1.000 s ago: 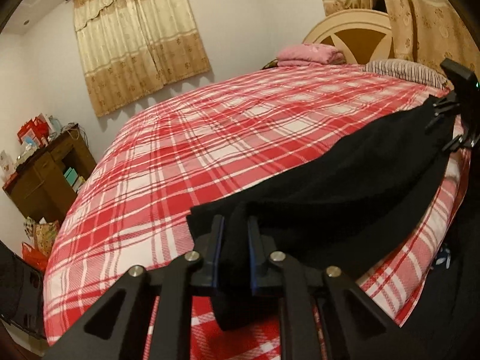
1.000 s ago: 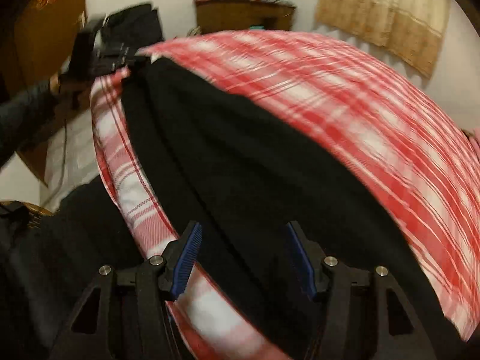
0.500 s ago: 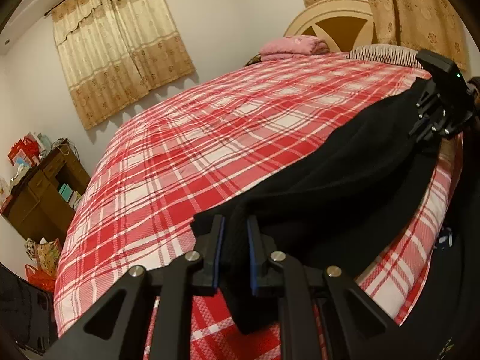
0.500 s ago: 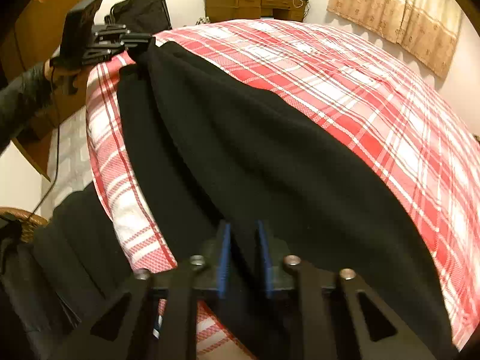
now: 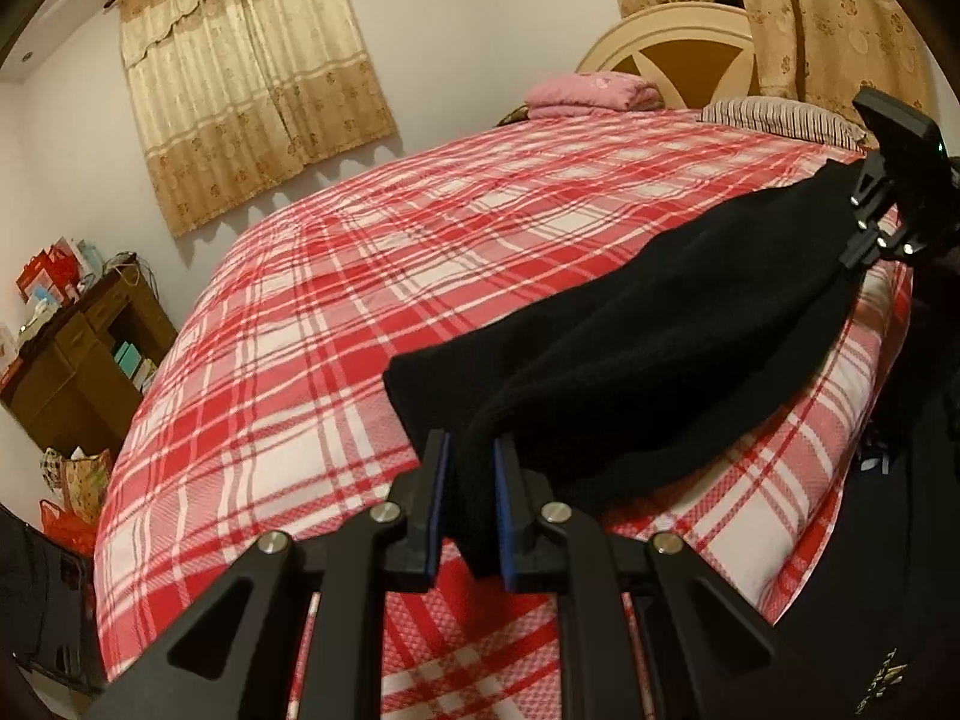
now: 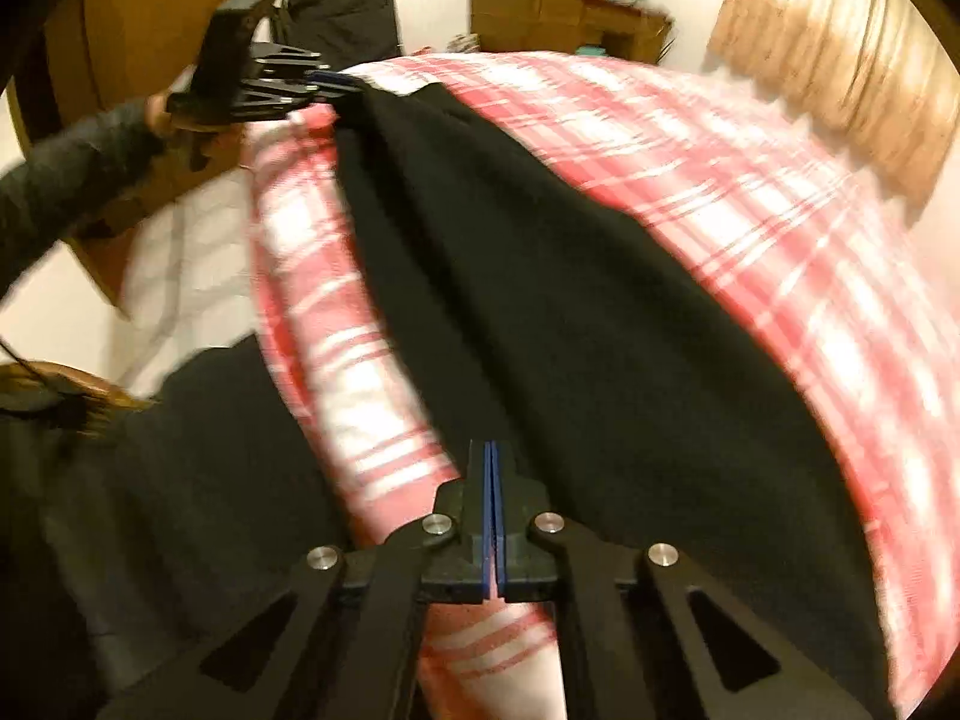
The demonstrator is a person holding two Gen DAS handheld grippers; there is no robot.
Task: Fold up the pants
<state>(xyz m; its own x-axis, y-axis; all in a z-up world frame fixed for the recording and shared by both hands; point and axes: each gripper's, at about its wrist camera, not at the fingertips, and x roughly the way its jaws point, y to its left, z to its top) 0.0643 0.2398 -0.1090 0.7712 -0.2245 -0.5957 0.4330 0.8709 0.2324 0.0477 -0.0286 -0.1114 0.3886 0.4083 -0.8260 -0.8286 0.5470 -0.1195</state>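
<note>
Black pants (image 5: 660,330) lie stretched along the near edge of a red plaid bed (image 5: 360,300). My left gripper (image 5: 471,474) is shut on one end, a thick fold of black cloth between its blue pads. In the right wrist view the pants (image 6: 540,300) run from my right gripper (image 6: 491,462) up to the left gripper (image 6: 336,84), which a hand (image 6: 159,114) holds. The right pads are pressed together, pinching a thin edge of cloth at their tips. From the left wrist view, the right gripper (image 5: 861,222) sits at the far end of the pants.
A folded pink cloth (image 5: 591,93) and a striped pillow (image 5: 780,117) lie by the headboard (image 5: 678,30). A wooden cabinet (image 5: 78,360) stands past the bed's left side. A dark bag (image 6: 342,12) and a desk (image 6: 558,18) stand beyond the bed's foot.
The right jaws went from wide open around the pants' edge to fully closed on it. The right view has shifted and blurred. The left grip is unchanged.
</note>
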